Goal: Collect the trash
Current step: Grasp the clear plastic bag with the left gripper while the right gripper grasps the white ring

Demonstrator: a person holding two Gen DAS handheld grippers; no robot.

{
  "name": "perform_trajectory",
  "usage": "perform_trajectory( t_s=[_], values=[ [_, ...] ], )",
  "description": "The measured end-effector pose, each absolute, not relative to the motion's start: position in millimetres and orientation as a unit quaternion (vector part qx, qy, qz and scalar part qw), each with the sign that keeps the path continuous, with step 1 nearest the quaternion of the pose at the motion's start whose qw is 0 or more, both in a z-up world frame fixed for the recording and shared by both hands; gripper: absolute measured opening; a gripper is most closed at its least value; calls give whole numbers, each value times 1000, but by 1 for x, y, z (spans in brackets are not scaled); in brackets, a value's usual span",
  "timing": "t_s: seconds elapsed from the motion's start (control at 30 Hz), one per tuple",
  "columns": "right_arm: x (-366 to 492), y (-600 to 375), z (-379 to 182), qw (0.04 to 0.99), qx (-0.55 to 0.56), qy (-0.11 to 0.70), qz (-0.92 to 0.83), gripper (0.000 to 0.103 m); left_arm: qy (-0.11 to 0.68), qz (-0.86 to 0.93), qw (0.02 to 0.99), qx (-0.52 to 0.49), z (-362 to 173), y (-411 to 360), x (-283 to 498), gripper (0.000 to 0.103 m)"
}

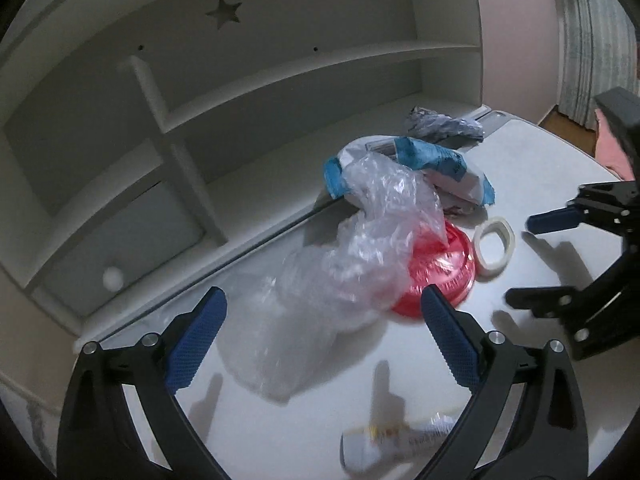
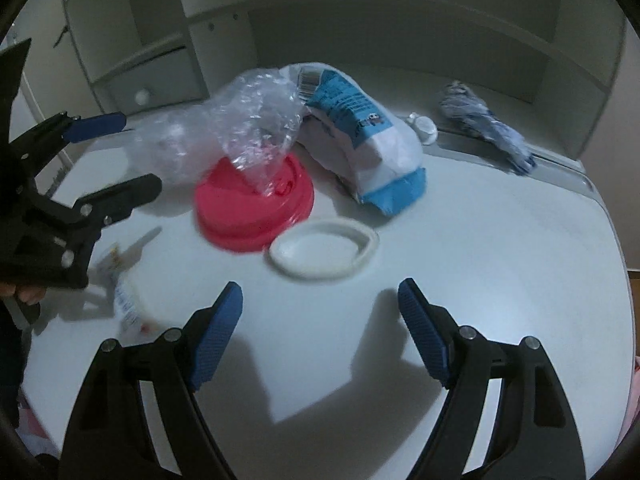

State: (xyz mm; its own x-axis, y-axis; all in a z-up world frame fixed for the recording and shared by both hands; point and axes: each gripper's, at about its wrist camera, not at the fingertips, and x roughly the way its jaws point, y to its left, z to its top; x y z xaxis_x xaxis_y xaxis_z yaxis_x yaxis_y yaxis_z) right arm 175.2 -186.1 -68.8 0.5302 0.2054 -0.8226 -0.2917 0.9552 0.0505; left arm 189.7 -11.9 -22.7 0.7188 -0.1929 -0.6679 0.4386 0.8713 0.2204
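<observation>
On the white table (image 2: 480,240), both grippers' fingers stand apart, gripping nothing: clear plastic (image 1: 352,264) lies ahead between the left gripper (image 1: 324,312) fingers, a white ring (image 2: 324,254) just beyond the right gripper (image 2: 320,300).

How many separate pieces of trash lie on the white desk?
6: clear plastic bag, red lid under it, white ring, blue-white packet, crumpled wrapper at back, small wrapper nearest.
</observation>
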Motion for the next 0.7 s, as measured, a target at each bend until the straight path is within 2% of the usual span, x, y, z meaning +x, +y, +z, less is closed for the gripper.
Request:
perform_trajectory(
  t_s=[0.07, 0.1, 0.13, 0.17, 0.2, 0.23, 0.27, 0.37, 0.7],
  values=[
    [185, -182, -72, 875, -55, 461, 138, 78, 326, -181, 909, 186, -26, -16, 195, 94],
    [189, -180, -72, 875, -57, 460, 138, 78, 325, -187, 908, 185, -26, -16, 196, 86],
    [192, -178, -72, 876, -58, 459, 139, 77, 325, -192, 907, 186, -28, -18, 196, 78],
    [193, -177, -73, 876, -63, 457, 139, 75, 333, -200, 902, 189, -30, -20, 197, 59],
    [193, -174, -73, 878, -70, 452, 140, 67, 339, -202, 899, 191, -32, -20, 199, 44],
    [194, -172, -72, 880, -69, 448, 144, 59, 347, -203, 895, 192, -35, -22, 199, 38],
    [193, -171, -71, 882, -69, 444, 143, 59, 349, -199, 895, 195, -38, -22, 199, 31],
    [190, -170, -71, 882, -66, 445, 141, 58, 348, -195, 898, 187, -33, -20, 195, 27],
    [124, -212, -38, 899, -32, 417, 128, 58, 329, -185, 913, 157, 13, -26, 137, 26]
  ],
)
